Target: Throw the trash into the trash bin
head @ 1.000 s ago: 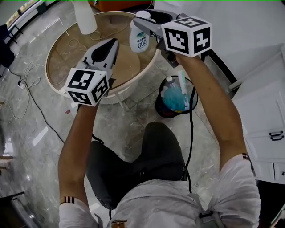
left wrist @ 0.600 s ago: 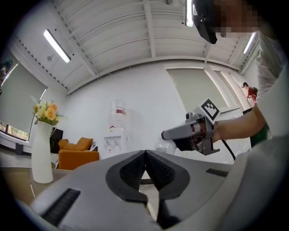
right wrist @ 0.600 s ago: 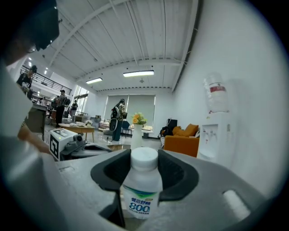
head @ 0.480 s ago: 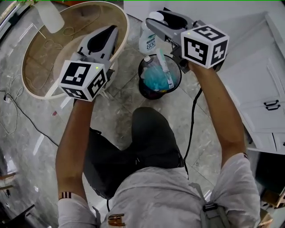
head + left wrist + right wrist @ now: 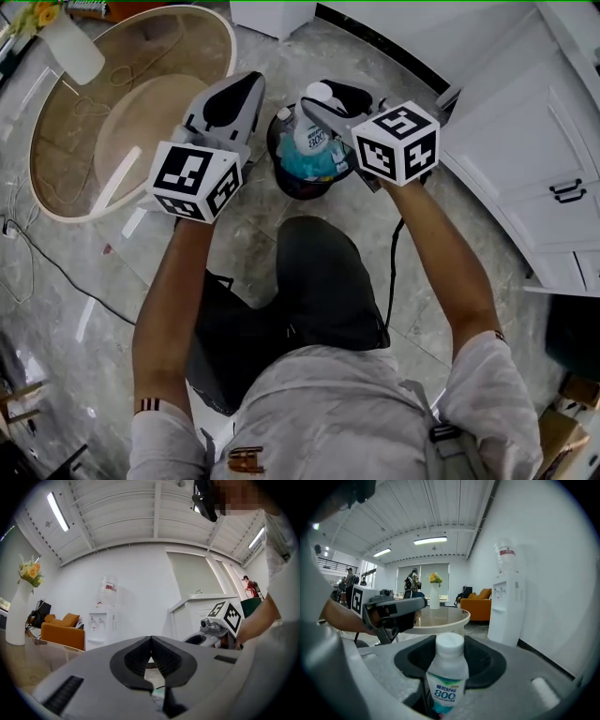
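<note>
**Marble floor, bin underneath, bottle in my right claw**

Grey marble floor (image 5: 84, 281) fills the head view. A round glass-topped table (image 5: 56, 141) sits at the upper left, and white cabinets (image 5: 553, 187) run down the right edge. The dark trash bin (image 5: 281, 183) stands on the floor at upper centre, just beyond my knee. It already holds crumpled teal rubbish (image 5: 305, 164) and another capped bottle against its left rim.

My right gripper (image 5: 328, 97) grasps a small white bottle (image 5: 446, 677) with a white cap and a blue "800" label. Both jaws press on its sides, and it stands upright between them. From above, the bottle hangs directly over the bin's mouth, not yet let go.

My left gripper (image 5: 151, 641) is clenched on nothing, its ribbed pads meeting at the tip. It sits just left of the bin, over the floor near the table's edge. A white water dispenser (image 5: 506, 606) stands against the wall at the right of the right gripper view.
</note>
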Demonstrator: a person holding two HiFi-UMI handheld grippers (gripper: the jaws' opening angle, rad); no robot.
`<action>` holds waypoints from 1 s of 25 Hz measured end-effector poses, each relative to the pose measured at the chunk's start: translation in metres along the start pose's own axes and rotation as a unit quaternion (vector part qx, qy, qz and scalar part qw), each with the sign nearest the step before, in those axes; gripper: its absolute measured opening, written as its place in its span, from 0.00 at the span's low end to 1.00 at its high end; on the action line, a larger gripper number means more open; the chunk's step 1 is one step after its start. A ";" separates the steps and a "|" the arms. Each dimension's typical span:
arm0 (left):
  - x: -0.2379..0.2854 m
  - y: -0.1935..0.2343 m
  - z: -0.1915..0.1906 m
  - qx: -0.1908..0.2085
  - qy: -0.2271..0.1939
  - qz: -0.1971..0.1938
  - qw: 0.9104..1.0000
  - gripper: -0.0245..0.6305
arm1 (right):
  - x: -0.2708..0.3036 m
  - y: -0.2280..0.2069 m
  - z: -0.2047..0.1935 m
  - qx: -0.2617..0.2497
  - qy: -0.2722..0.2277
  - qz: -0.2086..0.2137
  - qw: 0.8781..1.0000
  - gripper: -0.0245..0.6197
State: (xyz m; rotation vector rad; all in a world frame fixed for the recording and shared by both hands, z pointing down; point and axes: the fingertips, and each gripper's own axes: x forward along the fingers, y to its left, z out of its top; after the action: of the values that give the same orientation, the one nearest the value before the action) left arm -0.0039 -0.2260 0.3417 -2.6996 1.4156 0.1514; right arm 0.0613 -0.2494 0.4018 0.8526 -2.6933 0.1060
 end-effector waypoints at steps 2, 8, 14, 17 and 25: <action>0.002 -0.005 -0.012 -0.005 0.009 -0.003 1.000 0.04 | 0.001 0.002 -0.021 -0.003 0.016 -0.006 1.000 0.33; 0.007 -0.017 -0.040 -0.020 0.024 -0.013 0.999 0.04 | 0.006 -0.007 -0.075 0.004 0.067 -0.019 0.998 0.33; 0.015 -0.028 -0.059 -0.027 0.036 -0.023 0.999 0.04 | 0.016 -0.017 -0.114 0.018 0.099 -0.022 0.995 0.33; 0.016 -0.031 -0.064 -0.028 0.043 -0.029 0.998 0.04 | 0.023 -0.018 -0.129 0.026 0.107 -0.020 0.994 0.33; 0.017 -0.034 -0.078 -0.033 0.057 -0.029 0.997 0.04 | 0.048 -0.016 -0.168 0.017 0.155 -0.010 0.988 0.33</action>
State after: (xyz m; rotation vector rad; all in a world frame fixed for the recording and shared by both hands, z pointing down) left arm 0.0374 -0.2298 0.4176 -2.8419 1.3822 0.0424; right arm 0.0796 -0.2615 0.5757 0.7990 -2.3989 0.2590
